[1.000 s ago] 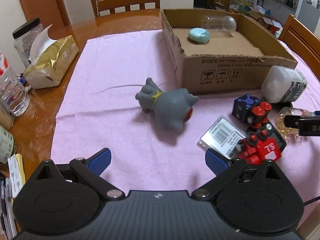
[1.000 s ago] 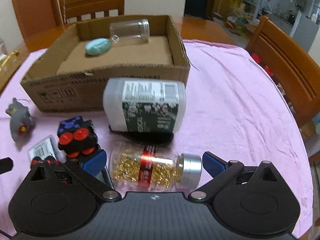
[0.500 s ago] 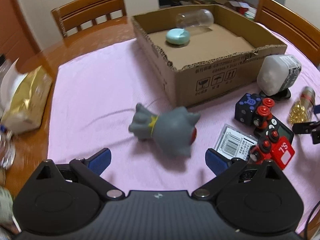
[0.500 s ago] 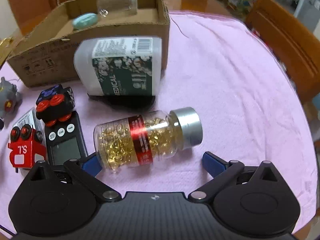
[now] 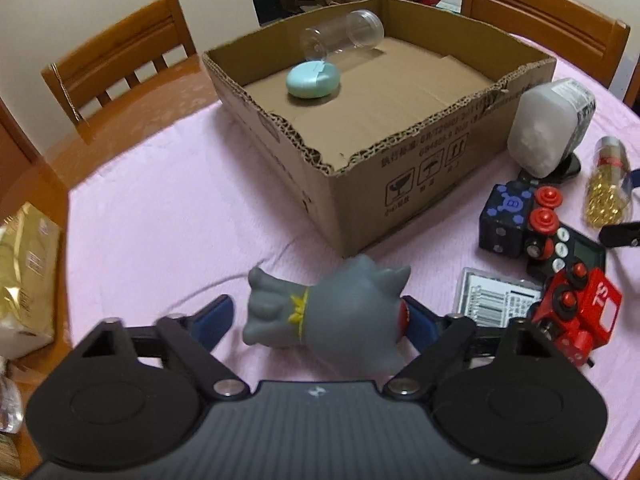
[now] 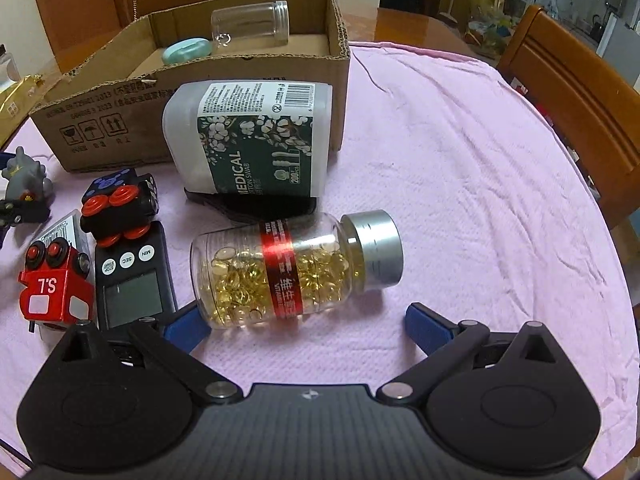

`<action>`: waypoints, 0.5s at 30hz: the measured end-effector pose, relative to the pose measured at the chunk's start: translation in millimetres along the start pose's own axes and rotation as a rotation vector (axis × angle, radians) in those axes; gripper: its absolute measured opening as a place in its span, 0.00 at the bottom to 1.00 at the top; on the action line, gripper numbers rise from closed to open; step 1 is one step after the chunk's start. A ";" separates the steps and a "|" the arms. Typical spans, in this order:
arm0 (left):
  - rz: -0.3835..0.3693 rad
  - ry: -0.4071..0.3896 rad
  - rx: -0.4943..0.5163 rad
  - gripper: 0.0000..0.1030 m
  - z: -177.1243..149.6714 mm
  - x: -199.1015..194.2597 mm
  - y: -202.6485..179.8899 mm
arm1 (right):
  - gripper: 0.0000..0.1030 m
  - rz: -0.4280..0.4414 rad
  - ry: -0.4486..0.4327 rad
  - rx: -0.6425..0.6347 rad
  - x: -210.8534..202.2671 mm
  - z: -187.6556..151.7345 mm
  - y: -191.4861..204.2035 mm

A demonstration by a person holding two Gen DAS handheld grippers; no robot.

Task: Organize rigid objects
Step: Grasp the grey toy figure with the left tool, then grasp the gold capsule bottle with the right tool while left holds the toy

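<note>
The left gripper [image 5: 316, 316] had just been closing, with a grey rubbery toy animal [image 5: 328, 316] between its blue fingers [image 5: 212, 318]; the right-hand pad touched the toy's red end while the left-hand pad stood just clear of its head, so the jaws were not yet clamped. The toy, smooth and rounded with a yellow collar, lay on its side low in the middle of the left wrist frame on a pink, faintly creased cloth [image 5: 168, 208].

The right gripper [image 6: 306, 322] stood with its jaws wide apart around nothing; a clear glass bottle [image 6: 280, 272] of golden capsules, with a red band and a ribbed silver cap, lay on its side just above them, its base beside the left-hand finger.

Above that lay a white plastic container [image 6: 256, 136] with a dark green floral label reading "MEDICAL" and "SWAB". At the left of the right wrist frame sat a black timer [image 6: 132, 280] with buttons marked "MIN", "SEC" and "START STOP", a glossy red toy block [image 6: 52, 284] lettered "S.L", and a black cube with red studs [image 6: 120, 204].

The corrugated cardboard box [image 5: 420, 184], ragged along its cut rim and printed with handling symbols, filled the upper middle of the left wrist frame. Inside lay a smooth mint-green oval case [image 5: 312, 80] and a clear jar [image 5: 344, 38] on its side.
</note>
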State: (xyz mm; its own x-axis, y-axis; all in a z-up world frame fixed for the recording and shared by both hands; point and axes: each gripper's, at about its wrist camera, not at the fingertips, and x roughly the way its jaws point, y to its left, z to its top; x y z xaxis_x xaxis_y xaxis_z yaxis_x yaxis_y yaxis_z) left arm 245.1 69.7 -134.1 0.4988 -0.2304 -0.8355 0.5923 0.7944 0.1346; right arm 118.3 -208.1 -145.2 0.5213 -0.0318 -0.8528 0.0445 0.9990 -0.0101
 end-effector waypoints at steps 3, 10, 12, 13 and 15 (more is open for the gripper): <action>-0.025 0.003 -0.048 0.72 -0.8 -1.6 1.5 | 1.00 0.002 0.001 -0.003 0.0 0.1 -0.1; 0.045 0.054 -0.208 0.72 -17.8 -24.2 -3.1 | 1.00 0.006 0.006 -0.009 0.6 1.7 -0.6; 0.056 0.079 -0.272 0.72 -26.0 -30.5 -6.3 | 1.00 0.008 0.003 -0.012 0.1 1.1 -1.2; 0.061 0.084 -0.294 0.72 -29.7 -32.5 -7.6 | 1.00 0.010 0.002 -0.015 -0.3 0.6 -1.3; 0.072 0.092 -0.334 0.73 -36.9 -34.5 -10.3 | 1.00 0.013 0.002 -0.020 0.0 1.3 -1.5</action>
State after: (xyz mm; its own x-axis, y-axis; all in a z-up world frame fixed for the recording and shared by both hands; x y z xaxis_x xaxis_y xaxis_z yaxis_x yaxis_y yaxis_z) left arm 198.5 90.2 -126.3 0.4635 -0.1271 -0.8769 0.3106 0.9502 0.0264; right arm 119.3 -209.6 -144.5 0.5203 -0.0188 -0.8538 0.0208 0.9997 -0.0093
